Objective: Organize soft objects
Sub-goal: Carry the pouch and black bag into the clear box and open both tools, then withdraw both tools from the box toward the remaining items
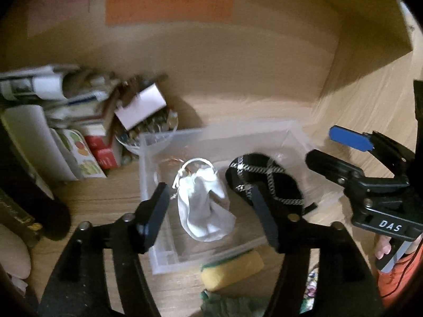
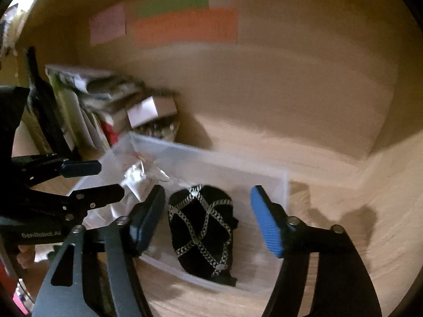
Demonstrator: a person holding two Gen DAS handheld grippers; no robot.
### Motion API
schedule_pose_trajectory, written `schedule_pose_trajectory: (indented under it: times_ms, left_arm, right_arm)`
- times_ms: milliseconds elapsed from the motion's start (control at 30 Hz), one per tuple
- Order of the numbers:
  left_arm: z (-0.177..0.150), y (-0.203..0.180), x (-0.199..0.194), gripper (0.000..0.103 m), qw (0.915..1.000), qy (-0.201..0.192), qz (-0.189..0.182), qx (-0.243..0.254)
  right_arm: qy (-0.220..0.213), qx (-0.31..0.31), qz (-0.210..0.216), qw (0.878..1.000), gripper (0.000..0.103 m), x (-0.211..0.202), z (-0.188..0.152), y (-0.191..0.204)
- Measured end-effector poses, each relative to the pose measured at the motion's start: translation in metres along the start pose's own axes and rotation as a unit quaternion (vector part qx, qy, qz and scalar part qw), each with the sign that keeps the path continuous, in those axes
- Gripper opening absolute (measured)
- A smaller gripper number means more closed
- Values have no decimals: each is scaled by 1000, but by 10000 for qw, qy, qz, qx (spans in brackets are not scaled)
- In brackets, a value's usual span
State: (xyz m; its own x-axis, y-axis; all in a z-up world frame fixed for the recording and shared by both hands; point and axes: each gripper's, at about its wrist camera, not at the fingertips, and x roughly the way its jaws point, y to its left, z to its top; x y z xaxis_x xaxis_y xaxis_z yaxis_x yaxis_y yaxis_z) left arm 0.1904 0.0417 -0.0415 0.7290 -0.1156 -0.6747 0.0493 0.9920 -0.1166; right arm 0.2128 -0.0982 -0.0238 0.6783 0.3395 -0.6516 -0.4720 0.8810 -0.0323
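Note:
A clear plastic bin (image 1: 148,163) (image 2: 280,182) stands on the wooden floor. Inside it lie a white drawstring pouch (image 1: 203,206) (image 2: 134,177) and a black cap with silver chains (image 1: 264,182) (image 2: 203,227). My left gripper (image 1: 214,211) is open and empty, hovering over the white pouch. My right gripper (image 2: 208,219) is open and empty, hovering over the black cap; it also shows in the left wrist view (image 1: 327,148). A yellow sponge-like roll (image 1: 232,272) lies on the floor in front of the bin.
A pile of books, boxes and papers (image 1: 66,121) (image 2: 100,97) and a bowl of small items (image 1: 150,129) stand left of the bin. A cardboard wall (image 1: 211,60) rises behind. Green and patterned fabric (image 1: 230,303) lies at the near edge.

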Motion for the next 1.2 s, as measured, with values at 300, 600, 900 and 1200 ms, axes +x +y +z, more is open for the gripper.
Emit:
schedule_pose_trajectory:
  times_ms: [300,600,900,1200]
  left_arm:
    - [-18,-5,-65,97,9958,-855,317,32]
    - [-65,-11,-91,100,9951,-914,367,124]
    - [-124,-9,-73,100,9980,-323,497,196]
    - [-167,1,-45,100,9983,388,415,-94]
  right_arm:
    - [-932,-54,-203,9954,83,-78,-10,10]
    - [-1114,167,-82,9936,84,-112,-49,14]
    - [-449,308,96,9985,84,-98,-105,28]
    - [313,512,321,9977,84,-68,-148,36]
